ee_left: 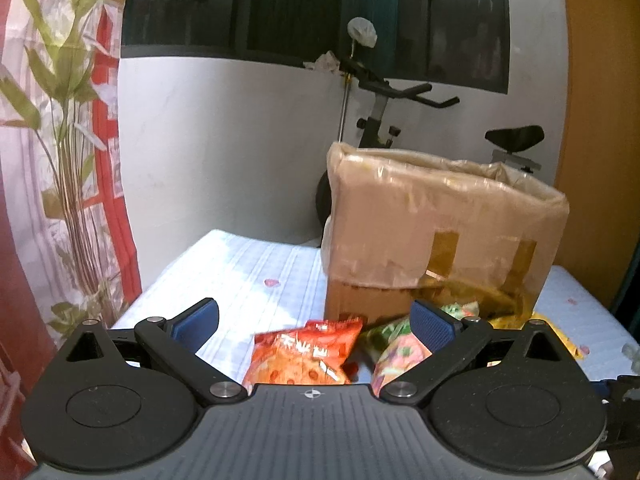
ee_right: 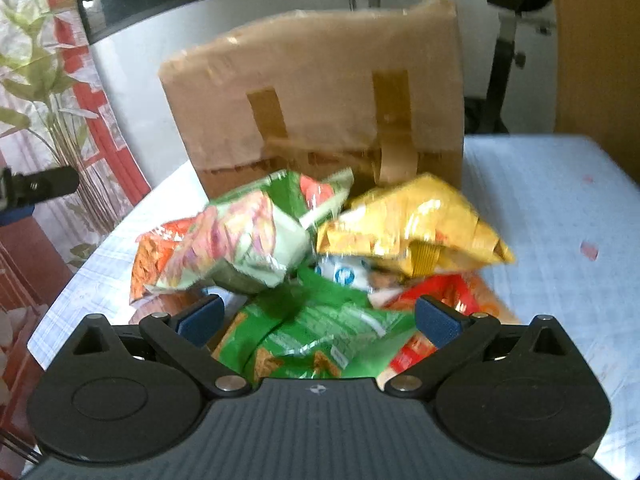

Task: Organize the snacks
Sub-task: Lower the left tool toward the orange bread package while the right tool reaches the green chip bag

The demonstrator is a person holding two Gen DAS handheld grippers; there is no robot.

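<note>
Left claw (ee_left: 316, 322): fingers spread wide, grasping nothing; blue pads (ee_left: 196, 326) face each other above the surface.
Right claw (ee_right: 318, 318): fingers spread wide, empty; positioned directly over the snack pile.
Surface (ee_right: 552, 208): covered by a pale blue checked cloth with small red marks.
Cardboard box (ee_right: 320, 92): stands upright at the far side of the surface, lined with a clear plastic bag folded over its rim, with brown tape strips on the front wall.
Snack pile: lies on the surface just in front of the cardboard box, packets overlapping.
Orange-red packet (ee_left: 304, 356): leftmost in the pile, lying between the left claw's fingers in the left wrist view.
Pale green packet (ee_right: 256, 236): rests against the orange-red packet, tilted.
Yellow packet (ee_right: 412, 224): on top of the pile, near the box's front wall.
Green packet (ee_right: 316, 332): nearest the right claw, between its fingers in the right wrist view.
Red packet (ee_right: 444, 300): beneath the yellow packet, at the right finger.
Background: exercise bike (ee_left: 400, 120) behind the box; patterned curtain (ee_left: 60, 140) at left.
</note>
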